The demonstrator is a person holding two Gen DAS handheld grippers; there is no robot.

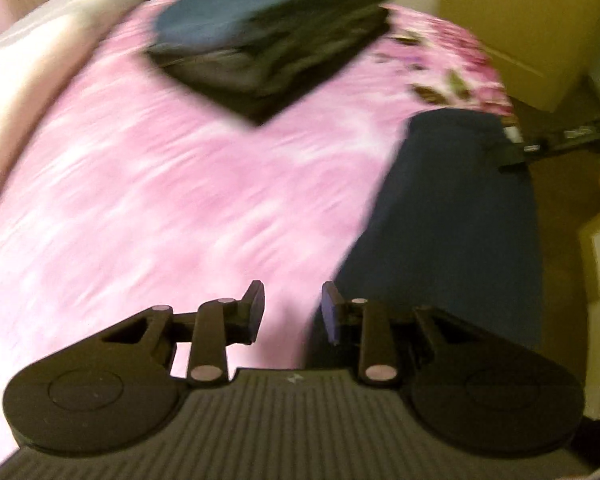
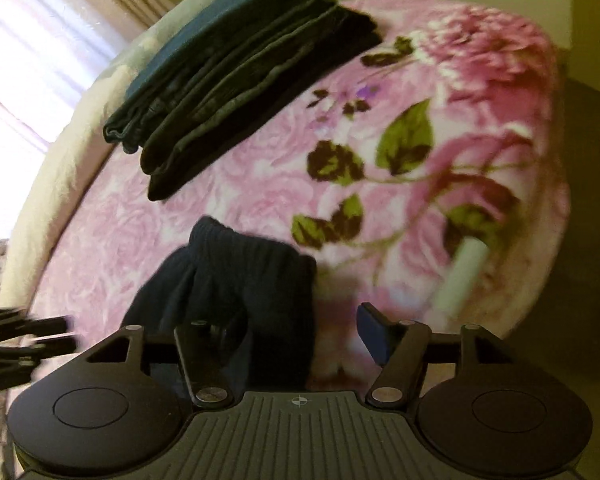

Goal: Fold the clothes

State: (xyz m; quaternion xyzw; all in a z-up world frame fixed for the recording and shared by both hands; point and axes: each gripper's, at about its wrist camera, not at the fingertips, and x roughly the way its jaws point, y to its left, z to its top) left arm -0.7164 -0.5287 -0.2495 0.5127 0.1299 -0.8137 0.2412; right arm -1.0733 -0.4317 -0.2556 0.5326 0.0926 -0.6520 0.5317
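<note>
Your left gripper (image 1: 292, 312) hangs empty, jaws parted, over the pink blanket (image 1: 160, 200). Only your right view shows the right gripper (image 2: 300, 340) open astride the navy garment (image 2: 236, 280); the folded stack (image 2: 240, 92) lies far.

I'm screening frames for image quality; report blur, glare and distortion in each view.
Left wrist: heavy motion smear over the pink blanket and folded stack; fisheye bends the bed edge. Right wrist: sharper, the stack's layers readable, window blown out, left gripper smeared at the edge.
</note>
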